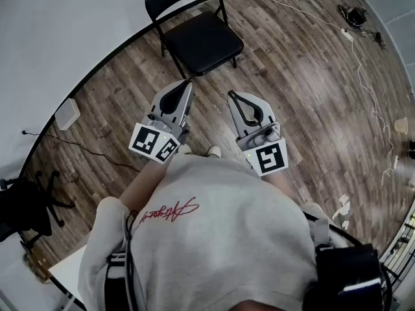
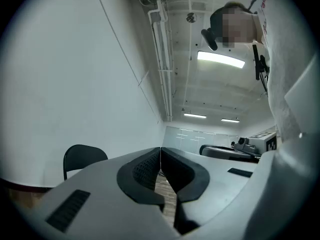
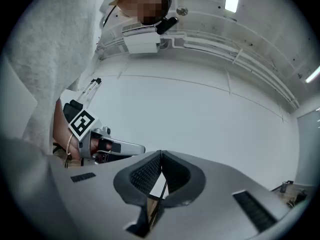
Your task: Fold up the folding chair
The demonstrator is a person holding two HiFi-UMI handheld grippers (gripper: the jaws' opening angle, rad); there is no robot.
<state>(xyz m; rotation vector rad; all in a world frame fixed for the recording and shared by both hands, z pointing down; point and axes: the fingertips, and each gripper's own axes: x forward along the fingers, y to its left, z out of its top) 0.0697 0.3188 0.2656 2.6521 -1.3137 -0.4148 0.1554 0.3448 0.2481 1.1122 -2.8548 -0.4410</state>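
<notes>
While the black folding chair (image 1: 202, 43) stands unfolded on the wood floor (image 1: 298, 102) at twelve o'clock, the left tongs (image 1: 189, 83) and right tongs (image 1: 231, 96) point toward it, both closed and empty.

The left gripper (image 2: 160, 150) points just above level, its black-padded jaws pressed together with nothing between them. Beyond it to the left, the dark backrest of a folding chair (image 2: 82, 156) stands against a white wall (image 2: 75, 84), under ceiling strip lights (image 2: 221, 59). A person's grey sweatshirt (image 2: 290, 84) fills the right edge.
</notes>
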